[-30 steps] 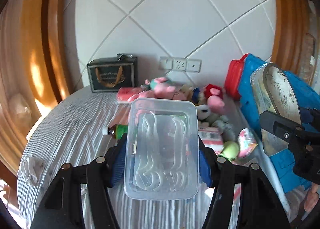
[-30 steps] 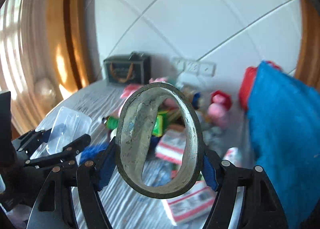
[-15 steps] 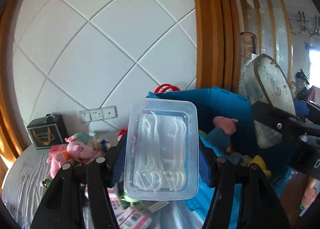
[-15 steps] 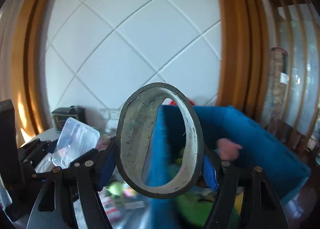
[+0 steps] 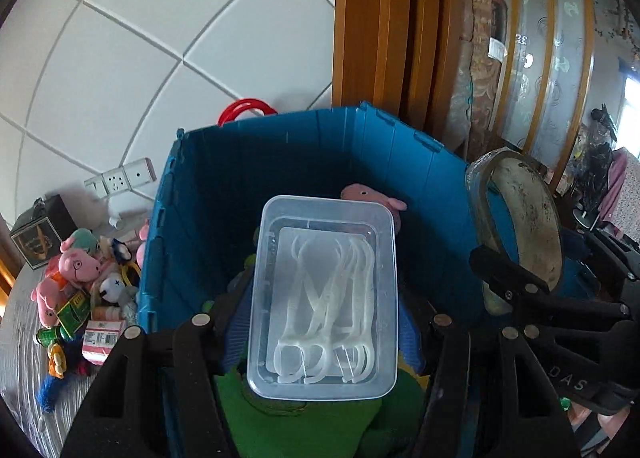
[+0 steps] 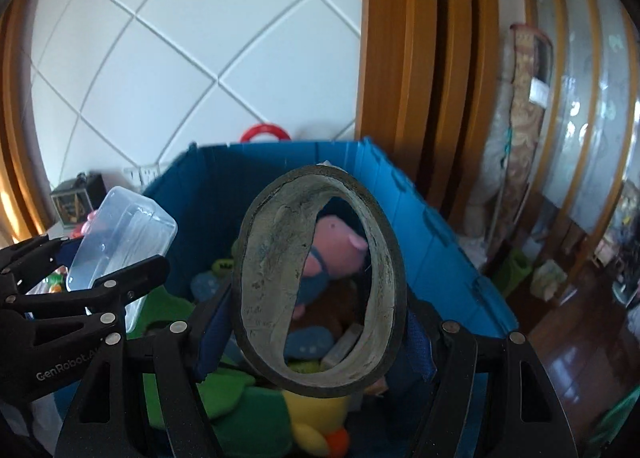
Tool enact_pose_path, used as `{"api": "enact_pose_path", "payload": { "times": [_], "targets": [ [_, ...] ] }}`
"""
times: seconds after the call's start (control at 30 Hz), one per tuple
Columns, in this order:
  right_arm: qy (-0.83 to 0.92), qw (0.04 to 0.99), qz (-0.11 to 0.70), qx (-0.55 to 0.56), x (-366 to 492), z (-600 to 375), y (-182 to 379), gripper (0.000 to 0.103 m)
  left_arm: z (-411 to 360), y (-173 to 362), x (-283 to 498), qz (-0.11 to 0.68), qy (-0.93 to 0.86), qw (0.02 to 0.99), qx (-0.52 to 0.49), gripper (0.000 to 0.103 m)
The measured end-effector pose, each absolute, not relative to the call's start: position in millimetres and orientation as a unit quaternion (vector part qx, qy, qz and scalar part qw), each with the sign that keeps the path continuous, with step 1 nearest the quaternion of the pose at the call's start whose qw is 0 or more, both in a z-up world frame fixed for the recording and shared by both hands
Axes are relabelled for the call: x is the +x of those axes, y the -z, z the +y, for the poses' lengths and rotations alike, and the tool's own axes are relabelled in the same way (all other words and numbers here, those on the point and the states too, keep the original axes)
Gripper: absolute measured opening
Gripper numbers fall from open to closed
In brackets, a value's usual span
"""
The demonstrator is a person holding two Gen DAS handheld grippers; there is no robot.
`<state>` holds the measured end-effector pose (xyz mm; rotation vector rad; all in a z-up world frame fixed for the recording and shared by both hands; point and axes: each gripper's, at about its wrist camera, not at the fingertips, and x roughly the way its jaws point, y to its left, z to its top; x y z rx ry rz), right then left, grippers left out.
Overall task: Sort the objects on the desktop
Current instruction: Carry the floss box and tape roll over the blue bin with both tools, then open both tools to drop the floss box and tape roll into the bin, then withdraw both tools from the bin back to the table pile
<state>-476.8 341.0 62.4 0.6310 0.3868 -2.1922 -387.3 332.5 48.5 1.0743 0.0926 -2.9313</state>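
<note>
My left gripper is shut on a clear plastic box of white floss picks and holds it over the open blue bin. My right gripper is shut on a worn grey tape roll, also held above the bin. In the left wrist view the tape roll and right gripper show at the right. In the right wrist view the floss box shows at the left. Inside the bin lie a pink pig plush, green cloth and a yellow duck toy.
Left of the bin, a pile of plush toys and small packets lies on the grey tabletop. A small black box and wall sockets stand by the tiled wall. Wooden door frames rise behind the bin.
Both grippers have swung right from over the table to above the blue bin, still holding the floss box and the tape roll. The bin's inside now fills both views.
</note>
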Motion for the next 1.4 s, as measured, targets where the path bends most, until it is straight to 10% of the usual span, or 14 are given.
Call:
{"api": "enact_pose_path", "payload": {
  "times": [1.0, 1.4],
  "targets": [
    [0.766, 0.412, 0.305, 0.388, -573.9, 255.1, -5.9, 0.074, 311.5, -11.8, -453.9, 0.087, 0.887, 0.051, 0.450, 0.072],
    [0.796, 0.418, 0.293, 0.325, -554.3, 278.9, -36.9, 0.103, 307.6, -55.2, -416.3, 0.082, 0.920, 0.056, 0.378, 0.072]
  ]
}}
